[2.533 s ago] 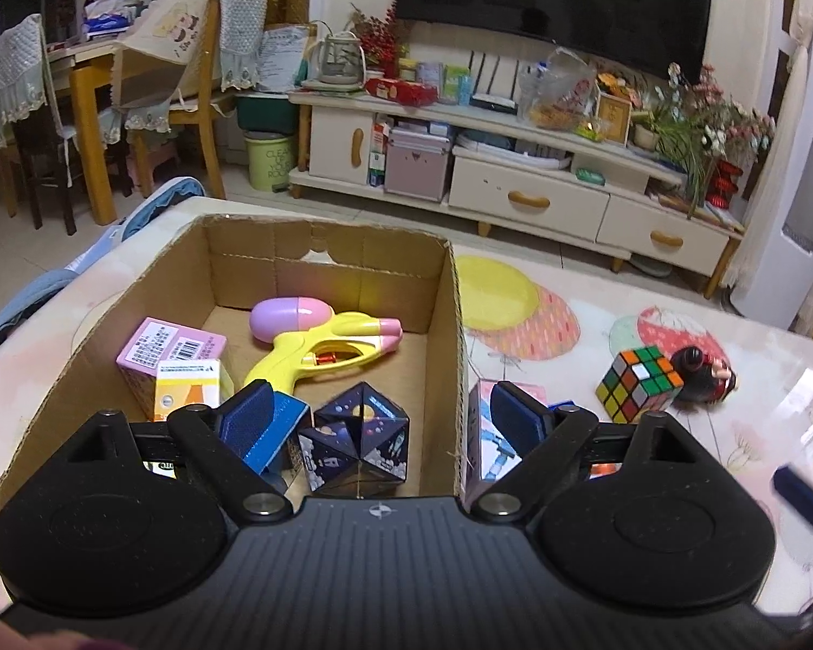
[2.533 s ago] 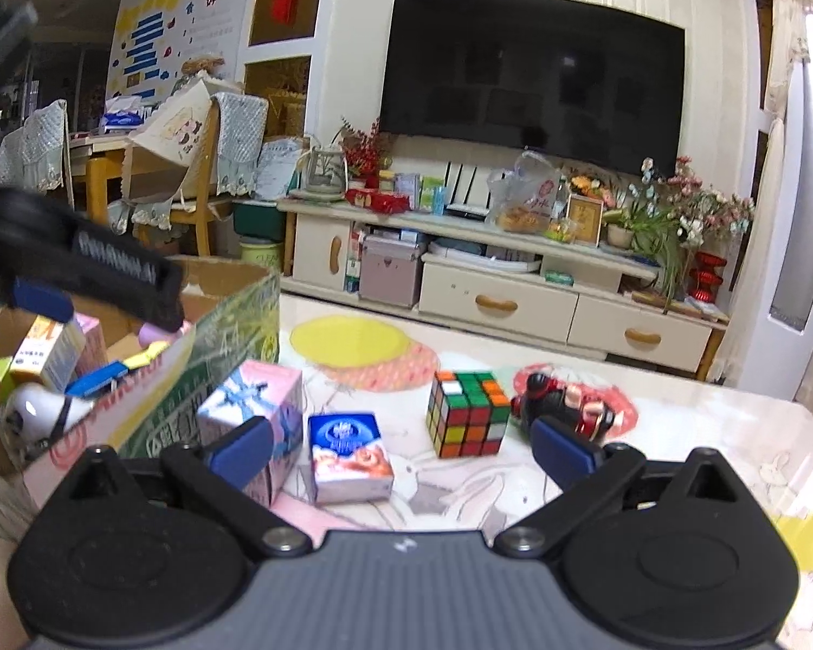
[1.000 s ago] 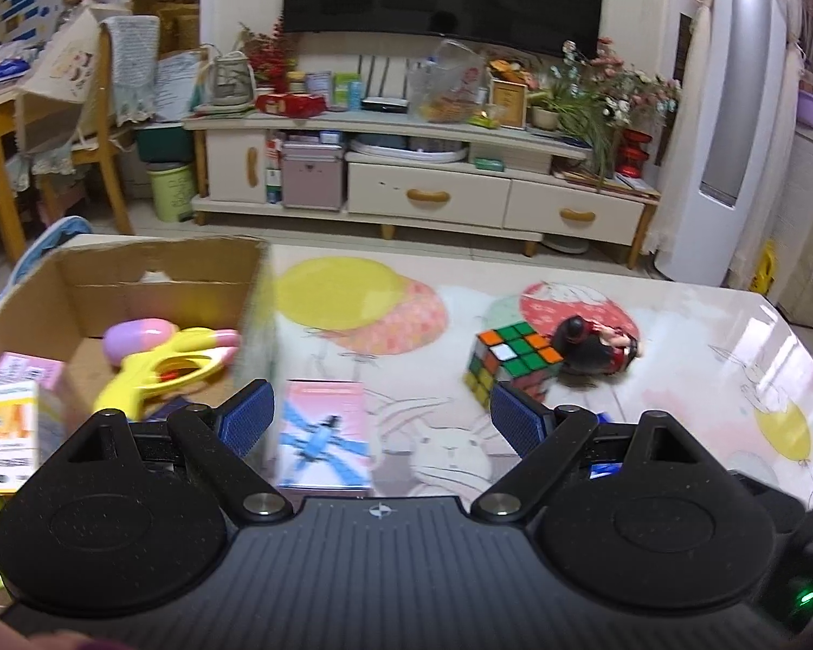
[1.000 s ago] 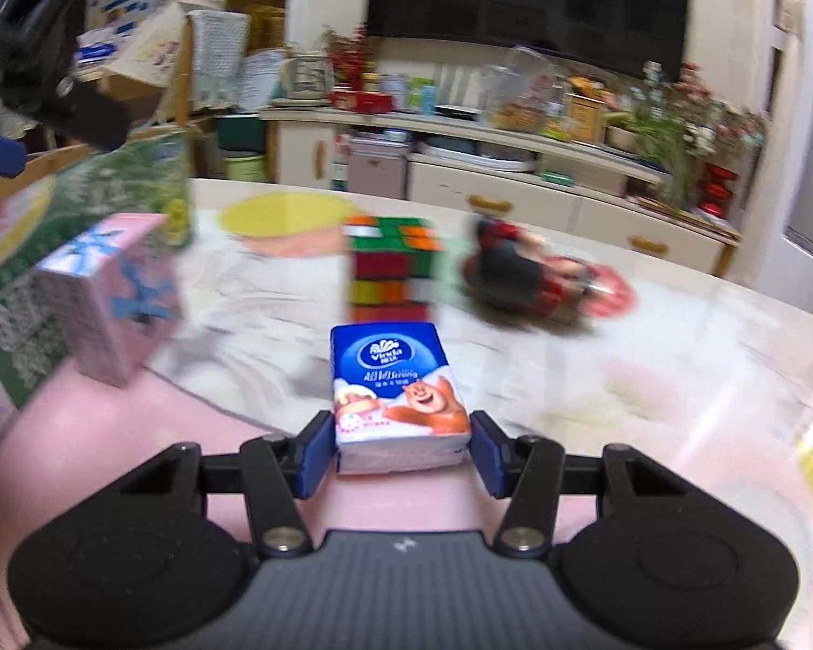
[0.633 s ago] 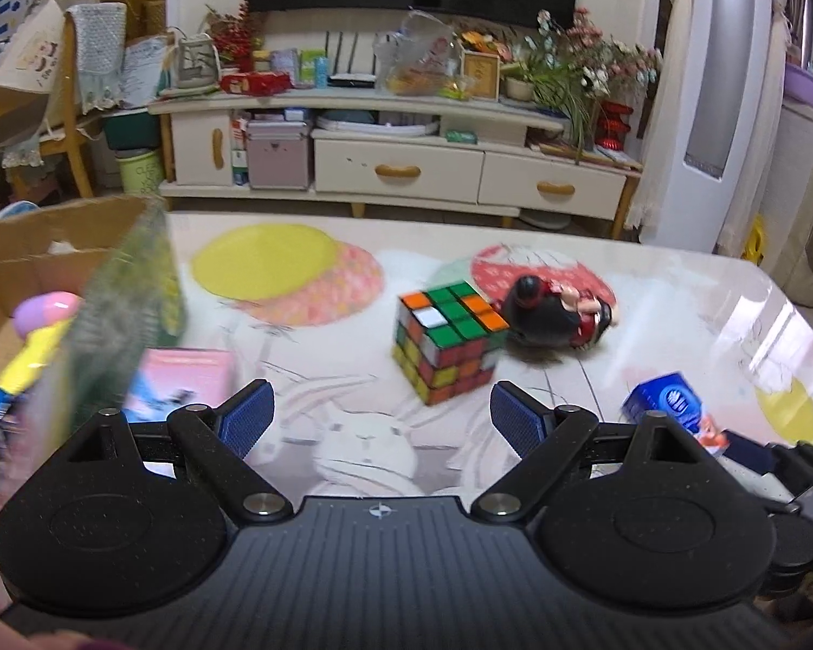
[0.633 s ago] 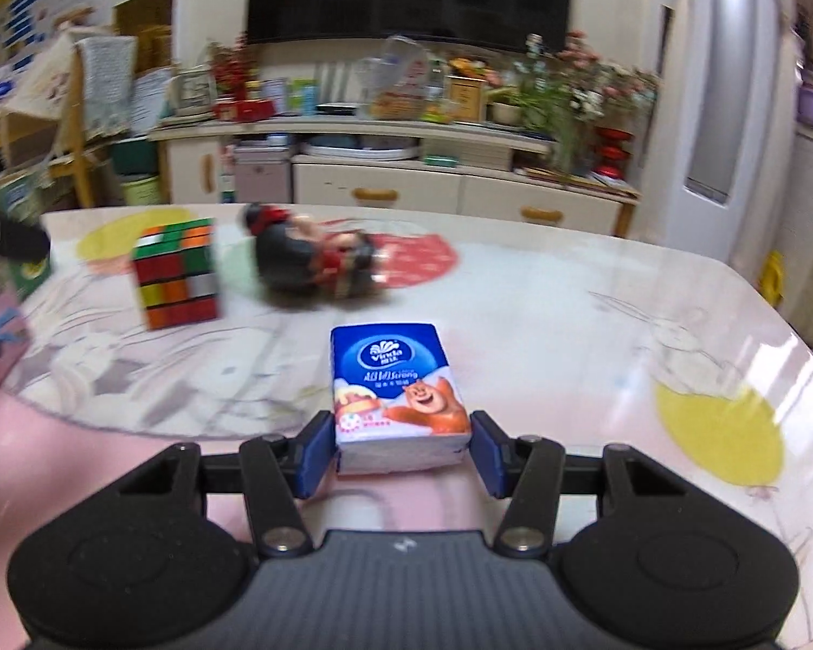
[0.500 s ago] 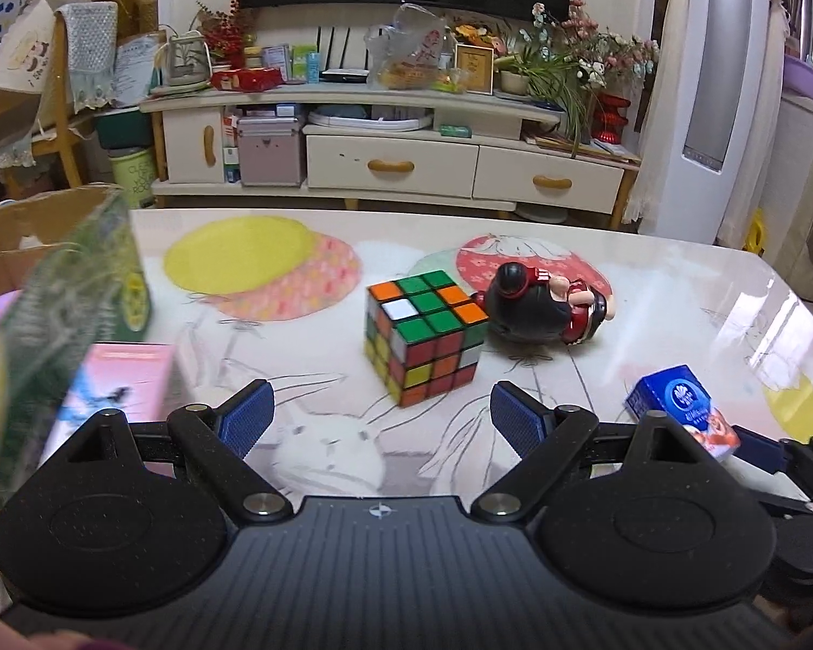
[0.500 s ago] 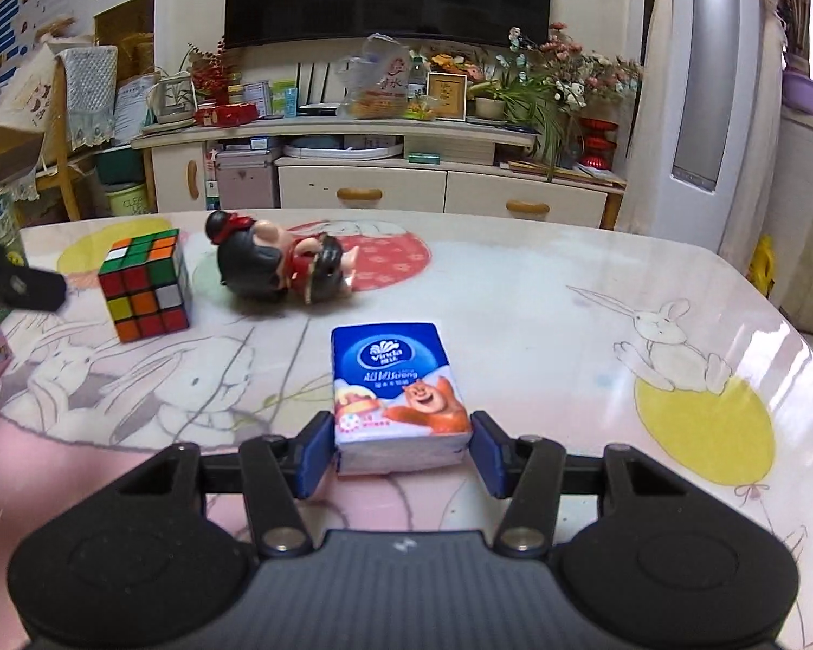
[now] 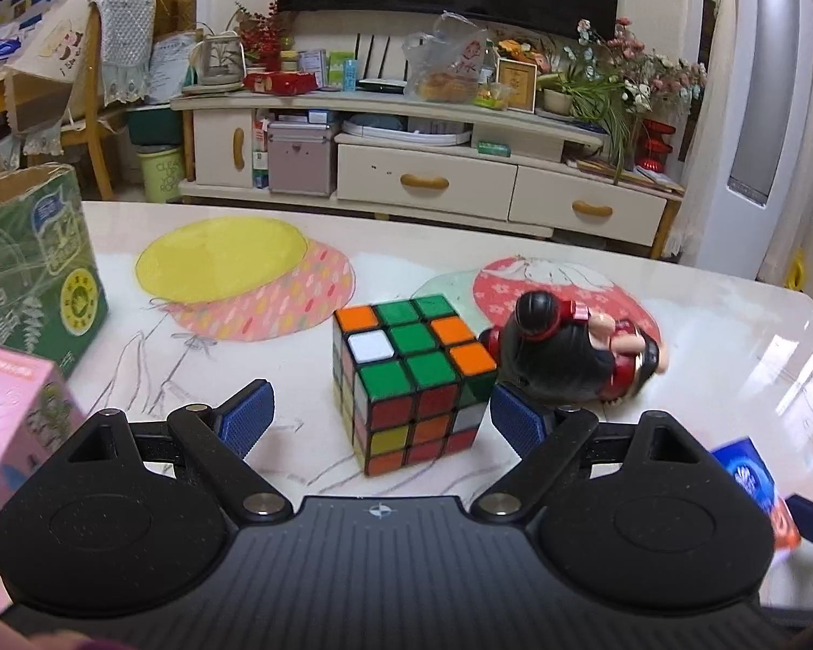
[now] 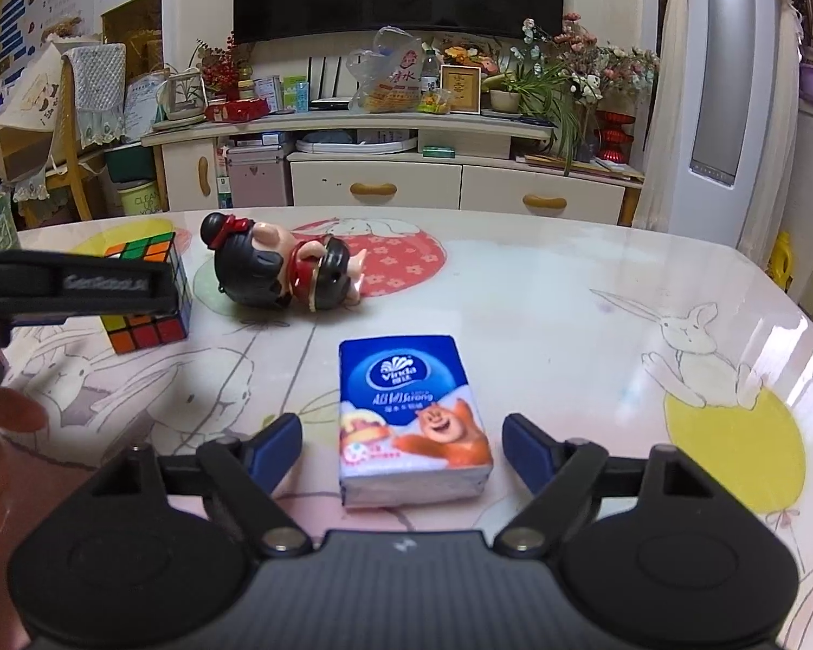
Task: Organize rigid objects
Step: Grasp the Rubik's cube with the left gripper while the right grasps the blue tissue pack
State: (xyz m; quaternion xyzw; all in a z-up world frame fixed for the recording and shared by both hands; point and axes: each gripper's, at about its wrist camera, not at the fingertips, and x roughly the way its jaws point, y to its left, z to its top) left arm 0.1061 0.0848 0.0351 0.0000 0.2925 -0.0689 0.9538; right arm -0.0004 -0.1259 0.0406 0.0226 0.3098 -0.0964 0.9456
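A Rubik's cube (image 9: 412,379) stands on the table between the open jaws of my left gripper (image 9: 379,420). A black and red doll (image 9: 569,352) lies just right of the cube. My right gripper (image 10: 401,447) is open around a blue tissue pack (image 10: 409,417) that rests on the table, with gaps on both sides. The pack also shows at the right edge of the left wrist view (image 9: 753,482). The cube (image 10: 146,292) and doll (image 10: 282,271) lie beyond it in the right wrist view, with my left gripper's finger (image 10: 76,284) in front of the cube.
A cardboard box (image 9: 32,265) with a green printed side stands at the table's left. A pink box (image 9: 16,428) stands near it at the front left. A TV cabinet (image 9: 433,173) stands beyond the table's far edge.
My right gripper has opened and let the tissue pack go onto the table. My left gripper has moved closer to the Rubik's cube, which now sits between its fingers.
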